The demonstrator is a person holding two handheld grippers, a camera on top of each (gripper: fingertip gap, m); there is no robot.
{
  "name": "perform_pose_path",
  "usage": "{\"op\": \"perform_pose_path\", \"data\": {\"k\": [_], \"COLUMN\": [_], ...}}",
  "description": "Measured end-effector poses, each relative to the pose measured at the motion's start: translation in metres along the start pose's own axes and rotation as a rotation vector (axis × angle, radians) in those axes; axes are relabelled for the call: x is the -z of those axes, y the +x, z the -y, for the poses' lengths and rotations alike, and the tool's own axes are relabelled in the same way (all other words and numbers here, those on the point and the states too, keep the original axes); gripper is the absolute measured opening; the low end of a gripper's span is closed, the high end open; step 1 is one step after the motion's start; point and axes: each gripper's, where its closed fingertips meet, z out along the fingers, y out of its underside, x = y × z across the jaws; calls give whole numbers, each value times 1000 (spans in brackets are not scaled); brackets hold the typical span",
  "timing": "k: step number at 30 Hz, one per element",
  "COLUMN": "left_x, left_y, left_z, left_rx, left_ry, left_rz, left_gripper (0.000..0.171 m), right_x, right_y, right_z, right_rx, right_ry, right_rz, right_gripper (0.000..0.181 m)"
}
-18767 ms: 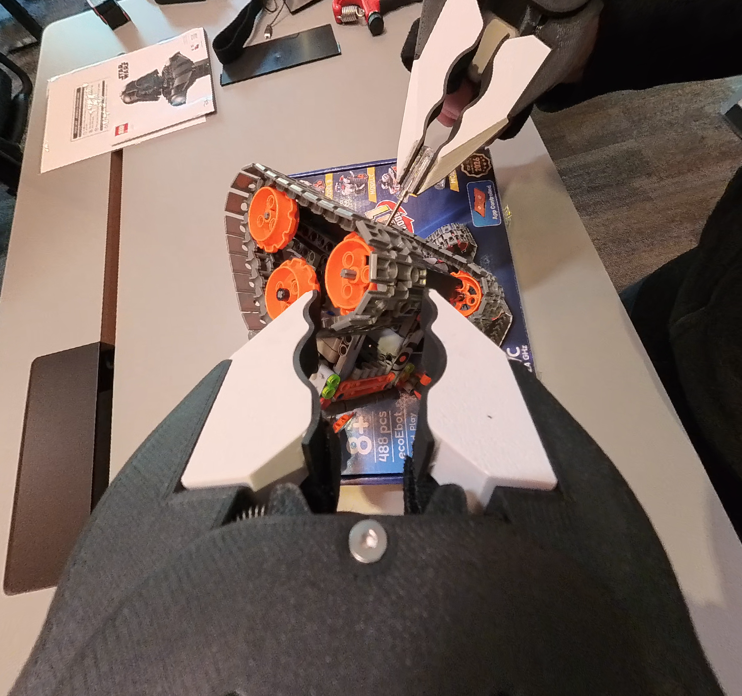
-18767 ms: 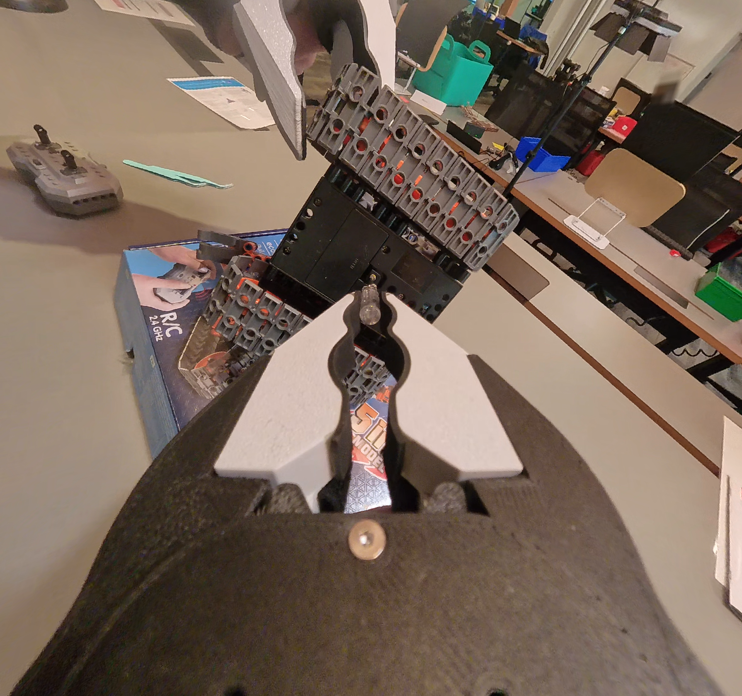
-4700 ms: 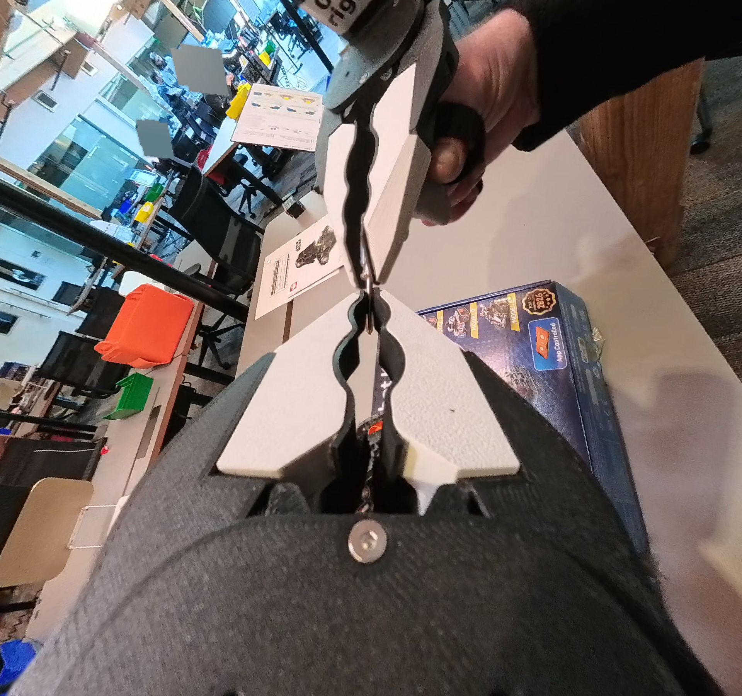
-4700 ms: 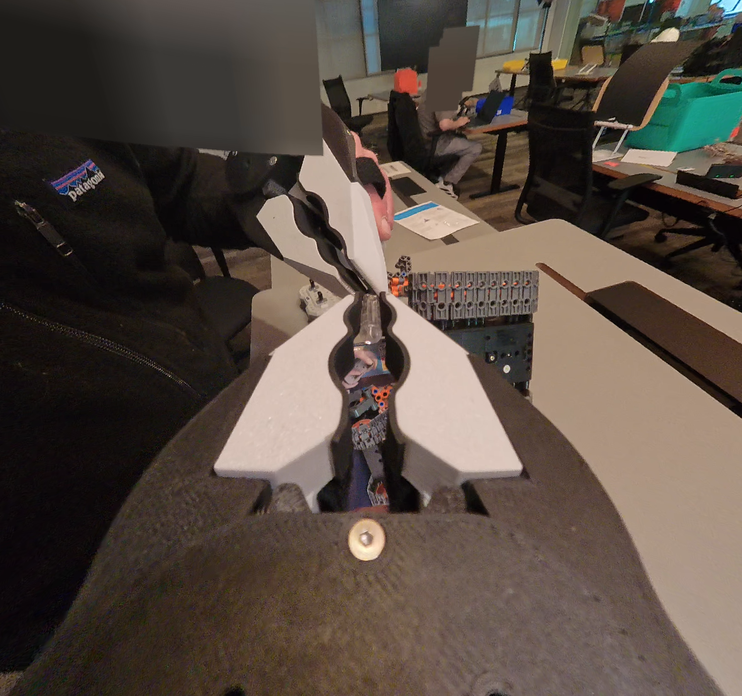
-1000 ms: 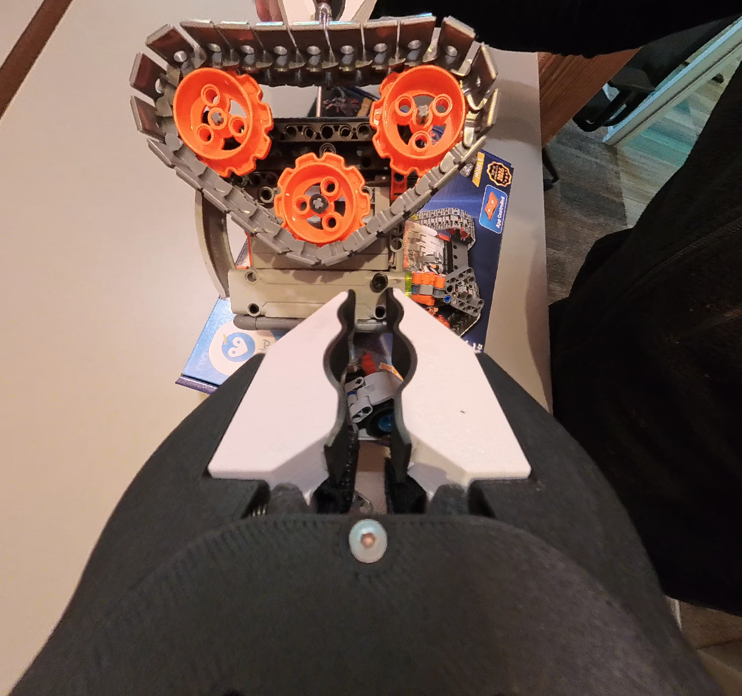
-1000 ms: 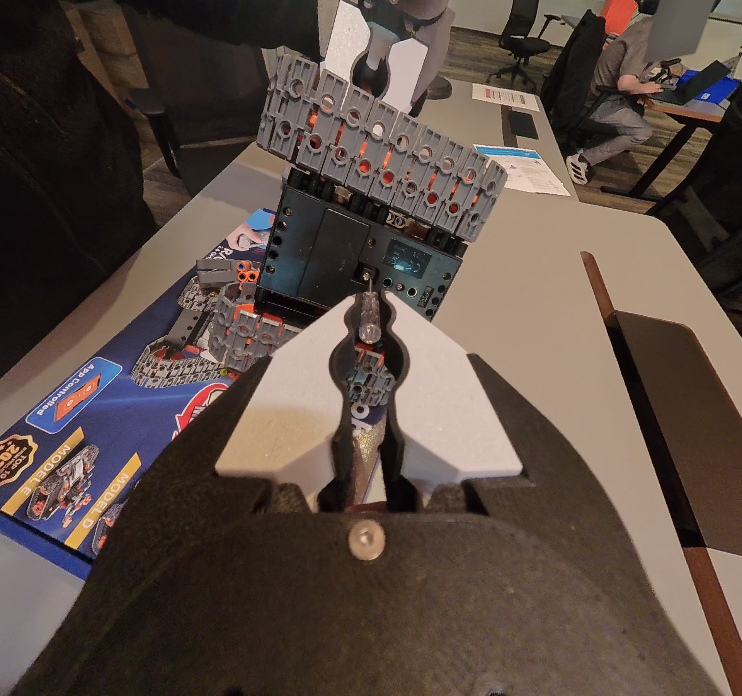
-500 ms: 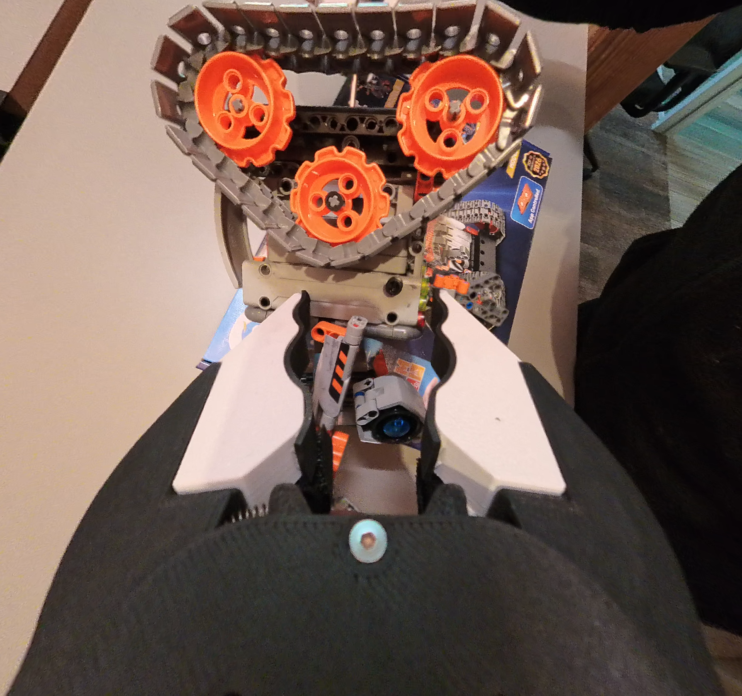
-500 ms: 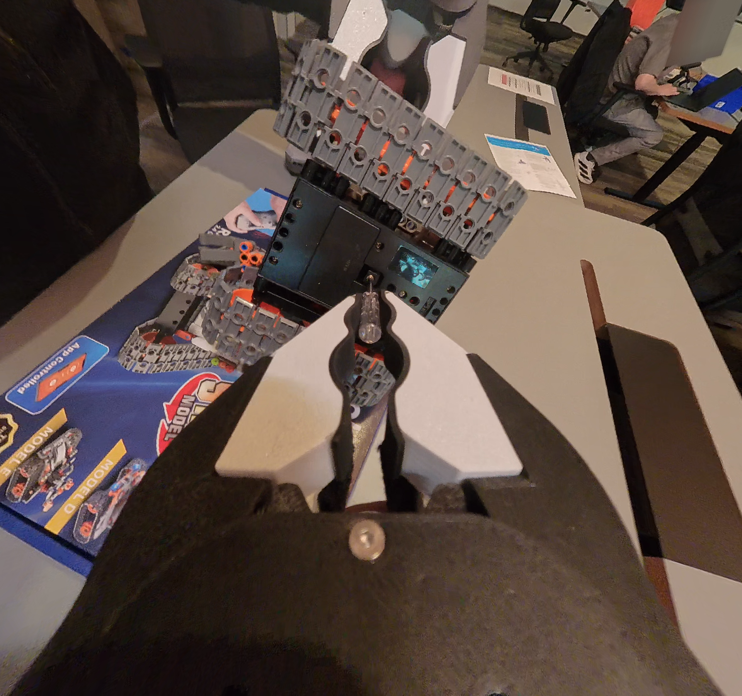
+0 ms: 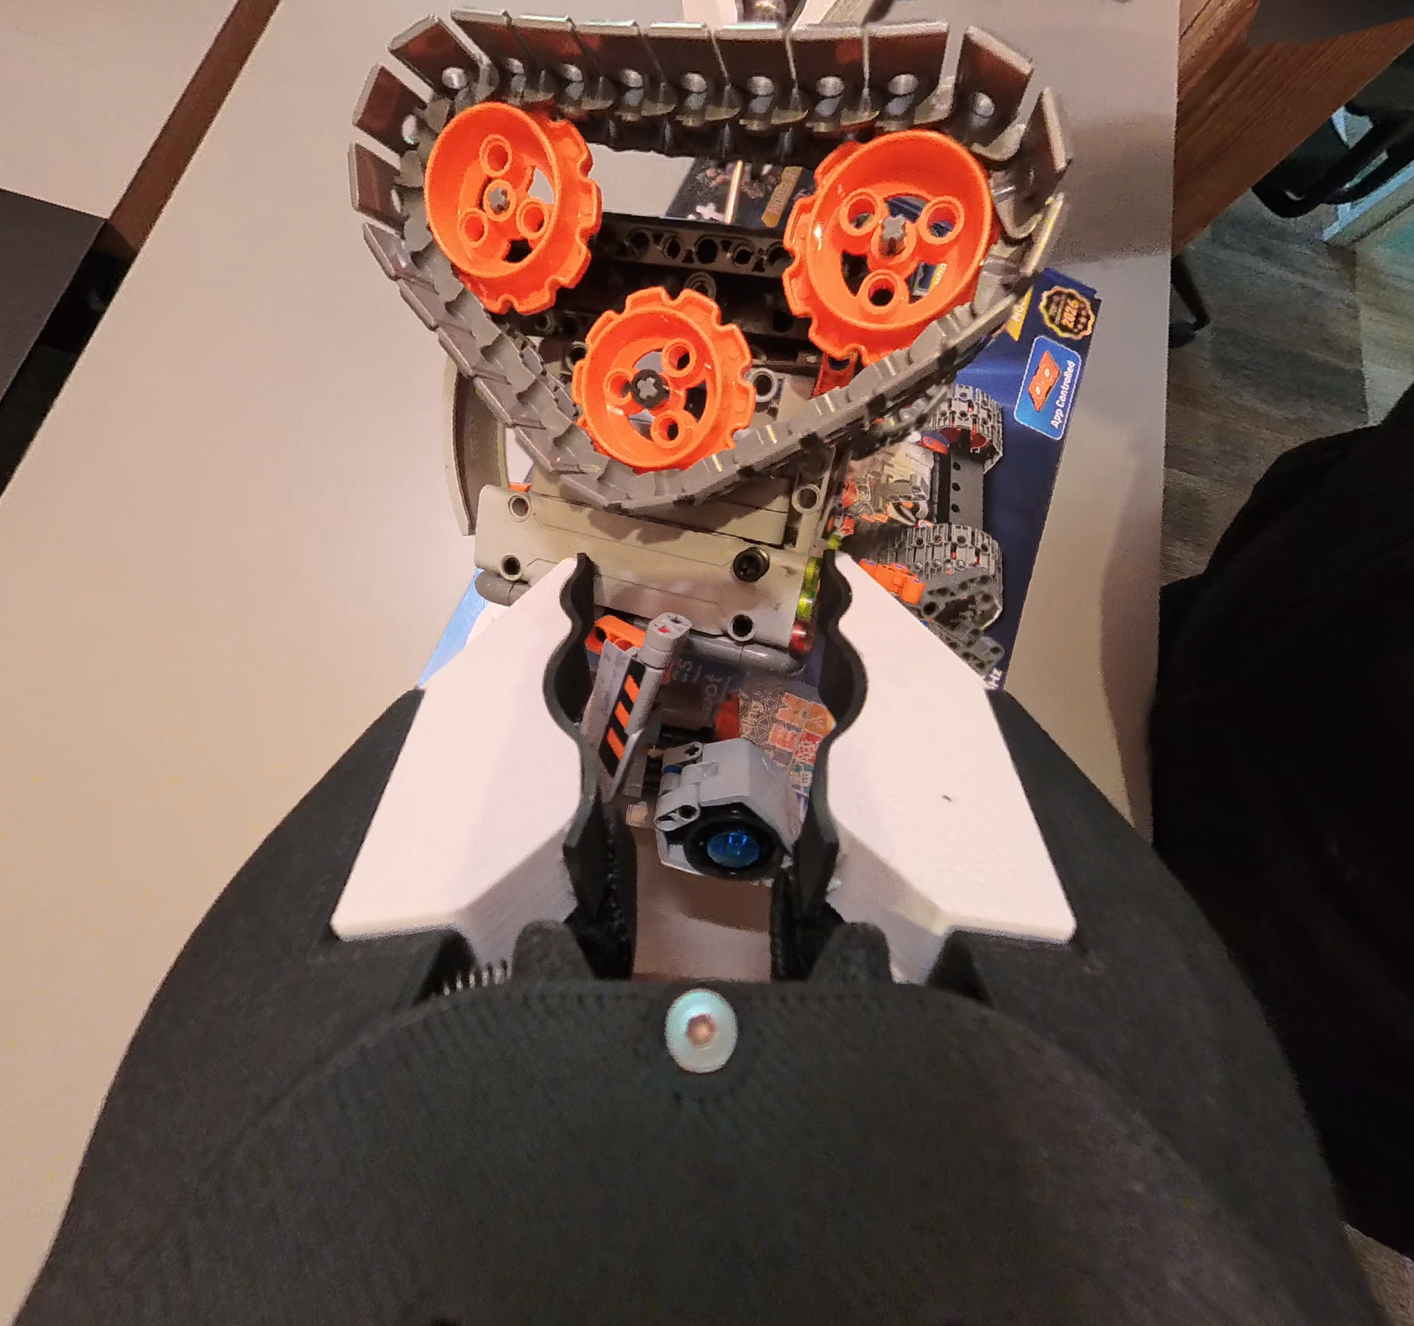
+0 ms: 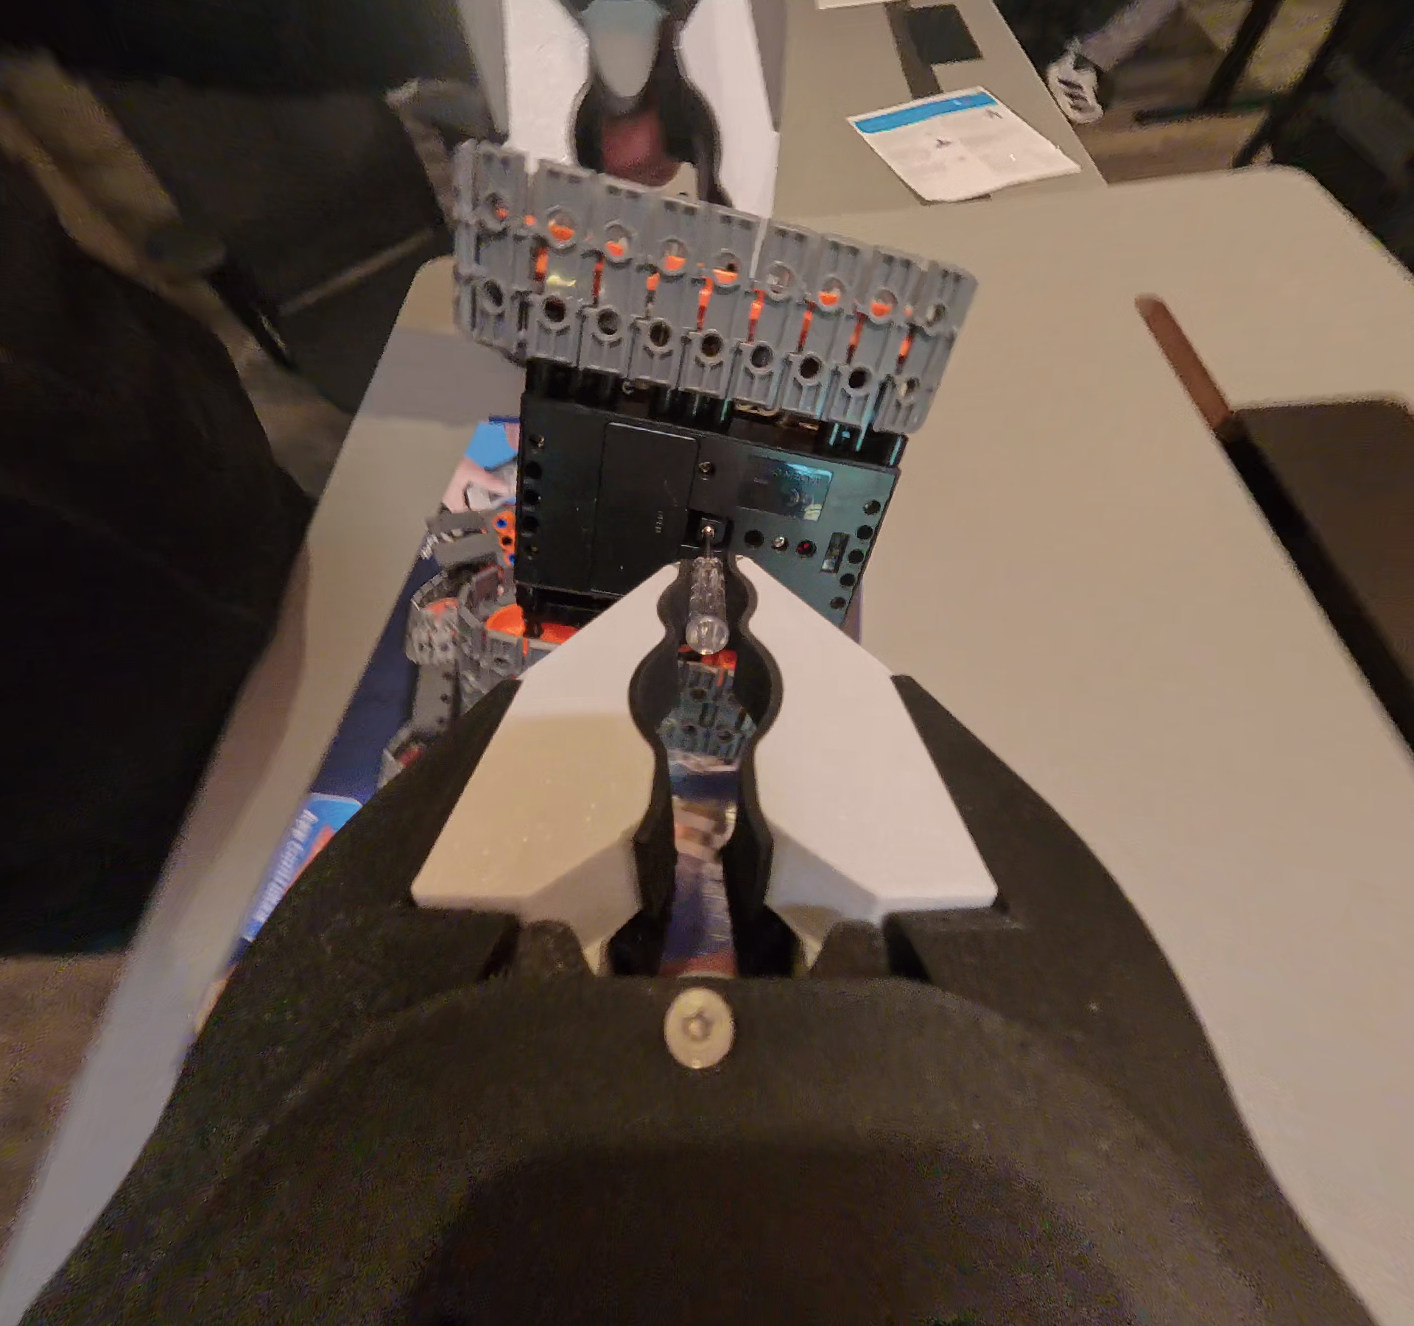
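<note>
Grey table, blue box, left gripper spread wide, right gripper pinching screwdriver

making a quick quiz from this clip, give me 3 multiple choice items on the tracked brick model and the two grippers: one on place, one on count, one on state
1. What does the tracked model stand on?
A. a blue printed box
B. a green bin
C. the floor

2. How many orange wheels show inside the grey track in the left wrist view?
A. one
B. three
C. five

3. How do the grippers stand?
A. both open
B. left shut, right open
C. left open, right shut on a small clear-handled screwdriver

Key: 1 A, the blue box lies under the model on the table. 2 B, three orange wheels sit in a triangle. 3 C, the left gripper has its fingers apart, while the right gripper clamps the screwdriver, its tip at the black block.
</note>
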Motion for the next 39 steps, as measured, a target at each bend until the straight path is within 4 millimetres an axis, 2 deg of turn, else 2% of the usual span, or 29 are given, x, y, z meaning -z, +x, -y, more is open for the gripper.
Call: {"op": "perform_pose_path", "data": {"k": [5,10,14,17,19,20,22,24,27,31,39], "left_x": [-1,0,0,-1,-2,-1,-1,-1,-1,-2,-2], "left_y": [-1,-2,-3,-4,-4,-3,-3,-3,-2,-1,0], "left_z": [0,-2,-1,1,1,0,0,0,0,-1,0], "left_rx": [-14,-40,-46,-49,-57,-59,-62,-62,-64,-67,-72], "left_ry": [8,-4,10,17,15,13,10,10,5,5,2], "left_rz": [10,30,25,23,23,22,21,21,24,23,21], "left_gripper": [57,57,56,56,56,56,56,56,56,55,56], "right_x": [0,-2,-2,9,22,24,24,21,13,7,10], "right_y": [-1,-6,-11,-8,-6,-6,-5,-13,-17,-17,-14], "right_z": [-2,-2,-6,-8,2,2,-3,5,11,6,-2], "right_rx": [-434,-882,-994,-1012,-925,-831,-497,-192,40,159,209], "right_ry": [83,264,350,400,492,455,294,213,126,53,36], "right_rz": [-60,-103,-115,-128,-132,-162,-281,-289,-288,-266,-254], "right_gripper": [4,4,4,5,4,4,4,4,4,4,4]}}
